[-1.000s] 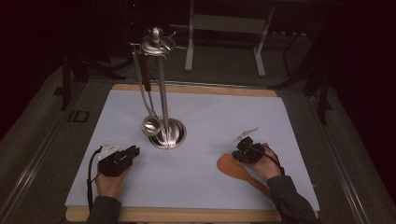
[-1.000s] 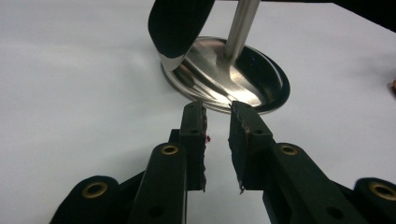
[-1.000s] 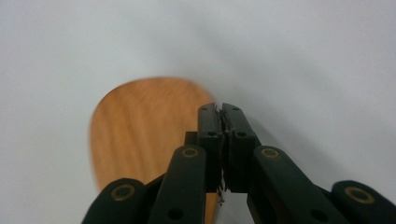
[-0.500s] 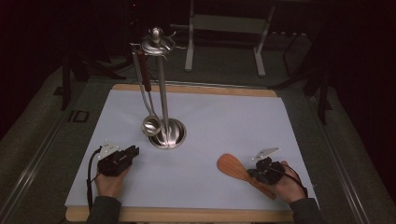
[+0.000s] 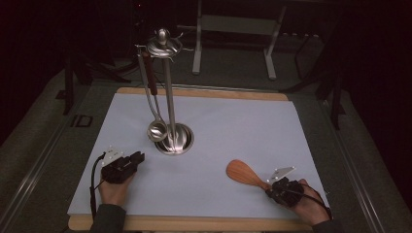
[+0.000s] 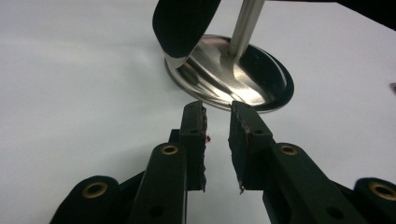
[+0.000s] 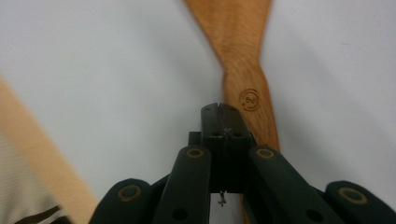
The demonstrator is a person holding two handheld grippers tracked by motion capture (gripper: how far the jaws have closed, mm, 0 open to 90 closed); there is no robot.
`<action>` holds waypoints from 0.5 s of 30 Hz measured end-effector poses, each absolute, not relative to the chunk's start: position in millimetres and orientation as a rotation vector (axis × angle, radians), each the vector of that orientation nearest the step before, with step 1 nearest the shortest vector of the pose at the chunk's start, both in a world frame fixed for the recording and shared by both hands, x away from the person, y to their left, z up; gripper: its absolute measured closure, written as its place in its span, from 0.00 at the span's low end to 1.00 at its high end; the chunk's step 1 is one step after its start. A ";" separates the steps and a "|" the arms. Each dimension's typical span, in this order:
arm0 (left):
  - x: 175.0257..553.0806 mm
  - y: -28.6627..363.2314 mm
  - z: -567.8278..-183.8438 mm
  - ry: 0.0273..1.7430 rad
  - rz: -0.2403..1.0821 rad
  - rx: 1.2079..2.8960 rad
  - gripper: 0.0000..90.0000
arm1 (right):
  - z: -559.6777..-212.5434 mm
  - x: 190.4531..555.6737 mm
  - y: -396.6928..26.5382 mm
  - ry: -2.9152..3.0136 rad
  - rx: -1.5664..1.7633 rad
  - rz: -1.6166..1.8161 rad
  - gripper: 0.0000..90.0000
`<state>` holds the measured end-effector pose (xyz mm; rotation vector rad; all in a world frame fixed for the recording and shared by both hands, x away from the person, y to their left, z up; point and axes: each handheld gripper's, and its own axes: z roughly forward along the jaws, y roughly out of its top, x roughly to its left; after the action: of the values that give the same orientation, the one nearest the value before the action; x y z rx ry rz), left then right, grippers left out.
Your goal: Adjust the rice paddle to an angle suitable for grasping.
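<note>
high view: wooden spatula (image 5: 241,172) flat on worktop (image 5: 243,116), near-right, handle end at right claw (image 5: 268,191); likely bound for stand (image 5: 170,97) beside hung ladle (image 5: 156,130) | left gripper view: left claw (image 6: 217,121) narrow gap, empty, aimed at stand base, probably ready to steady | right gripper view: pressed shut, nothing between, over handle, no grip yet

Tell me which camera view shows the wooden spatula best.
The high view: the whole wooden spatula lies flat on the white mat, blade toward the stand, handle end at the right gripper. The right gripper view shows its neck, round mark and part of the blade close up.
</note>
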<state>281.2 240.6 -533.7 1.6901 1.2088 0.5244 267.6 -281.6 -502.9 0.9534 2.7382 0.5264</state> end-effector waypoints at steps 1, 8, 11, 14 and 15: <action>281.2 241.0 -533.7 1.209 0.525 1.690 0.84 | -502.9 271.4 -284.2 2.725 0.970 0.521 1.00; 281.3 241.8 -534.0 1.211 0.525 1.692 0.84 | -504.5 309.3 -299.1 2.633 1.121 0.533 1.00; 281.5 242.2 -534.4 1.212 0.526 1.689 0.84 | -504.8 328.6 -301.3 2.593 1.181 0.533 1.00; 281.8 242.6 -534.8 1.213 0.525 1.689 0.84 | -505.1 348.4 -299.6 2.547 1.232 0.520 1.00; 281.9 242.6 -534.9 1.213 0.524 1.688 0.84 | -505.3 355.1 -298.0 2.536 1.247 0.521 1.00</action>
<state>281.9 242.6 -534.9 1.6884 1.2135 0.5245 355.1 -298.0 -505.3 1.2469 2.5364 0.5211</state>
